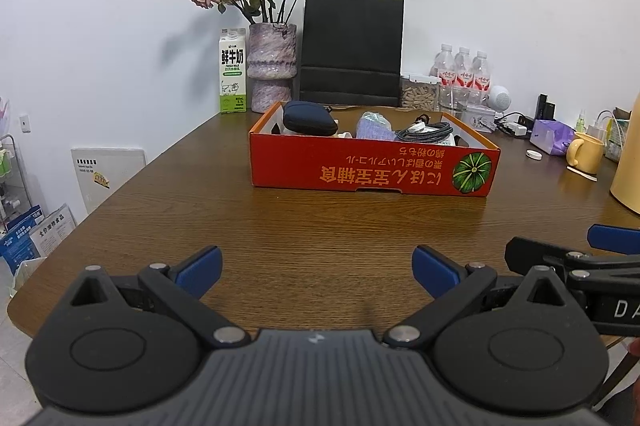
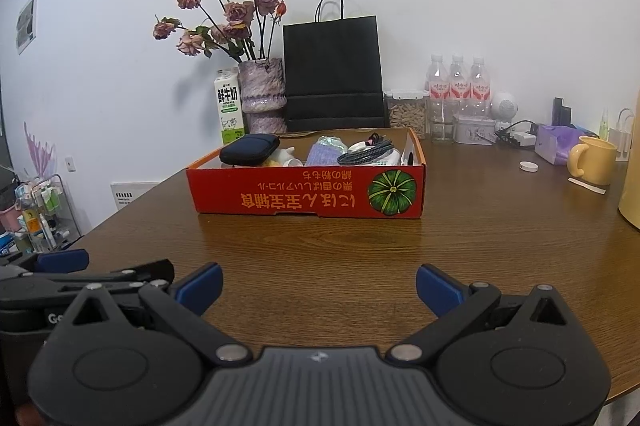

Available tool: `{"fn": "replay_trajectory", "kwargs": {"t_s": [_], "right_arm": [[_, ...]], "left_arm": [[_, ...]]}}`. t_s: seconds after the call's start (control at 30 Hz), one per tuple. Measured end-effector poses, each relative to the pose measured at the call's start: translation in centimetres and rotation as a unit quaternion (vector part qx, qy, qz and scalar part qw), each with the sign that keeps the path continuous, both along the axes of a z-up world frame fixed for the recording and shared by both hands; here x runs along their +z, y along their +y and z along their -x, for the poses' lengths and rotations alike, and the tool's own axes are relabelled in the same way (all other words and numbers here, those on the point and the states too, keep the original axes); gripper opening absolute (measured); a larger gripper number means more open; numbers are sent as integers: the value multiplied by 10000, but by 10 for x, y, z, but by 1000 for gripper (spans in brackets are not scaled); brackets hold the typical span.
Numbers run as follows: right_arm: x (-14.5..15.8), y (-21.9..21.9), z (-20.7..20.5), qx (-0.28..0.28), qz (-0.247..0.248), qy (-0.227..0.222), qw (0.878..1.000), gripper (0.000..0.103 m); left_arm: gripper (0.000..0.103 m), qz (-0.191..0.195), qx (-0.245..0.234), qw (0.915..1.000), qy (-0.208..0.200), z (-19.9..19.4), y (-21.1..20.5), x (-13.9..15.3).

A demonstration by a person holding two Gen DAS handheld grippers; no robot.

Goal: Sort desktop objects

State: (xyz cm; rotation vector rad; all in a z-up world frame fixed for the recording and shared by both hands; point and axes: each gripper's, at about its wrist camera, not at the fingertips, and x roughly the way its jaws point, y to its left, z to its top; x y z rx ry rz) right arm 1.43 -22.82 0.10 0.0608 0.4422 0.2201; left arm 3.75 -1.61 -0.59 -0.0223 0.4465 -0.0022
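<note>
Box (image 1: pixel 368 166) of red cardboard sits mid-table on the wooden table (image 1: pixel 280 234), well ahead of both your grippers, and it holds the sorted things: a dark zip pouch (image 1: pixel 309 118) at its left end, a lilac cloth bundle (image 1: pixel 374 130) near the middle, a coiled braided cable (image 1: pixel 426 132) toward the right. Its long axis runs left to right across your view, the long printed side facing you with the lettering upside down and the green pumpkin picture at the right end. Left gripper (image 1: pixel 318 272) hangs low at the near edge, fingers spread wide, nothing between them; right gripper (image 2: pixel 319 284) sits just beside it, likewise spread and empty. Judged from this, most of the sorting looks done, since the stretch of table between you and the box is bare. What may be left is the small white cap (image 2: pixel 529 166) lying loose near the yellow mug (image 2: pixel 594 160) on the right, though you cannot tell whether that belongs to the job
</note>
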Motion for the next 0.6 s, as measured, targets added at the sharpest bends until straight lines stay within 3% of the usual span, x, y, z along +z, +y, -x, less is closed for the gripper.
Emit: {"fn": "replay_trajectory", "kwargs": {"t_s": [0.6], "right_arm": [[-1, 0, 0, 23, -3, 12, 10000, 103]], "left_arm": [[103, -1, 22, 10000, 18, 0, 1, -1]]}}
